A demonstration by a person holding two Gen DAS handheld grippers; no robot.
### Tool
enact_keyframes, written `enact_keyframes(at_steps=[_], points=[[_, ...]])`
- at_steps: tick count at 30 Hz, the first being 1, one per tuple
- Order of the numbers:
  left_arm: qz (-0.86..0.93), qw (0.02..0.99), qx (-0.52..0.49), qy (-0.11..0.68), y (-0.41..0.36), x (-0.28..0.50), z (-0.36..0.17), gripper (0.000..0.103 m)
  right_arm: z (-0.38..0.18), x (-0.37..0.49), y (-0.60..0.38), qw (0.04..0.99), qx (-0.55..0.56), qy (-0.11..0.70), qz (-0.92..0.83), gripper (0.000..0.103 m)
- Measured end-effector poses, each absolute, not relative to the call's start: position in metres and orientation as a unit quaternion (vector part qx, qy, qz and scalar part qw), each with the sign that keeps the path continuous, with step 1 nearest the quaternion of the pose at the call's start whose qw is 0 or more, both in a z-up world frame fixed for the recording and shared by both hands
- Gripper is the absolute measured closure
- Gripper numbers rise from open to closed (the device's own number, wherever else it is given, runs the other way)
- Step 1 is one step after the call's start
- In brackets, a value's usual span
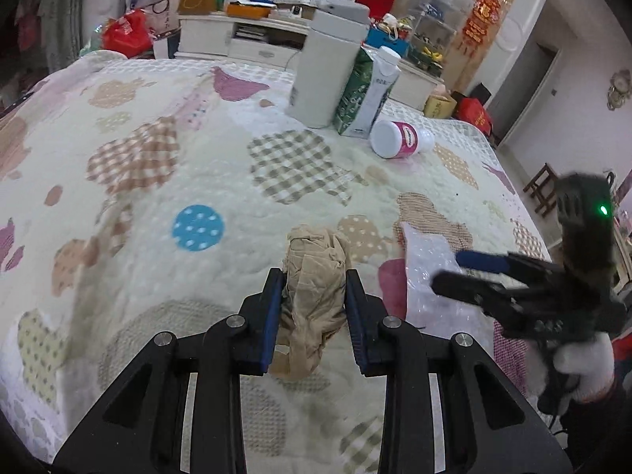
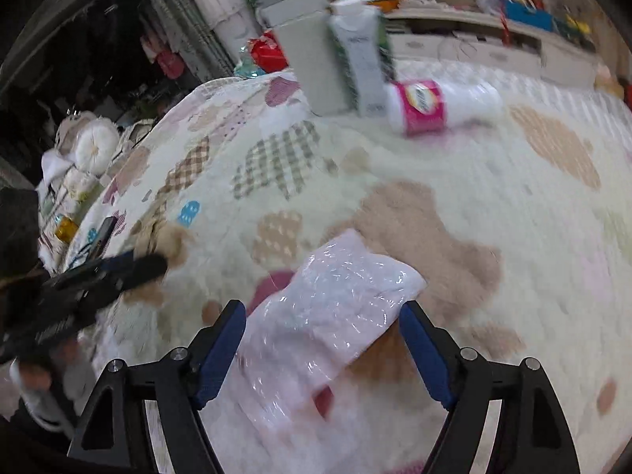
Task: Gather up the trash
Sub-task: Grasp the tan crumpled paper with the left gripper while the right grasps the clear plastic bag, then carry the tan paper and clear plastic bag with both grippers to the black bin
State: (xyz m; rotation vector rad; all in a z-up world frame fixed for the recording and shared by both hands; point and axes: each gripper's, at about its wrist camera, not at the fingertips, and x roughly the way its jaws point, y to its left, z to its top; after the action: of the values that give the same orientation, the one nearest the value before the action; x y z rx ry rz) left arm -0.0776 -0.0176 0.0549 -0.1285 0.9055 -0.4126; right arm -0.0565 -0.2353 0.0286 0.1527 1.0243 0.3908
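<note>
A crumpled tan cloth lies on the quilted bed, and my left gripper is shut on it, pads pressed against both its sides. A clear plastic wrapper lies flat on the quilt; it also shows in the left wrist view. My right gripper is open with the wrapper between its fingers, and it shows from the side in the left wrist view. A white bin with a lid, a green-and-white carton and a tipped pink-and-white cup sit at the far side.
The quilt covers the whole bed. A white cabinet with clutter stands behind the bed. Red bags and boxes sit at the back left. A wooden stool stands off the bed's right edge.
</note>
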Motion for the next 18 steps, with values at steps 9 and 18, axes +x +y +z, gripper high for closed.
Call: enact_keyframes(at_steps=[9, 18], points=[[-0.200, 0.881, -0.070, 0.424, -0.007, -0.087, 0.055, 0.075, 0.023, -0.057, -0.208, 0.856, 0.087, 0.491, 0.137, 0.011], [-0.192, 0.877, -0.081, 0.434, 0.001, -0.092, 0.043, 0.075, 0.011, -0.060, -0.182, 0.883, -0.011, 0.458, 0.103, 0.032]])
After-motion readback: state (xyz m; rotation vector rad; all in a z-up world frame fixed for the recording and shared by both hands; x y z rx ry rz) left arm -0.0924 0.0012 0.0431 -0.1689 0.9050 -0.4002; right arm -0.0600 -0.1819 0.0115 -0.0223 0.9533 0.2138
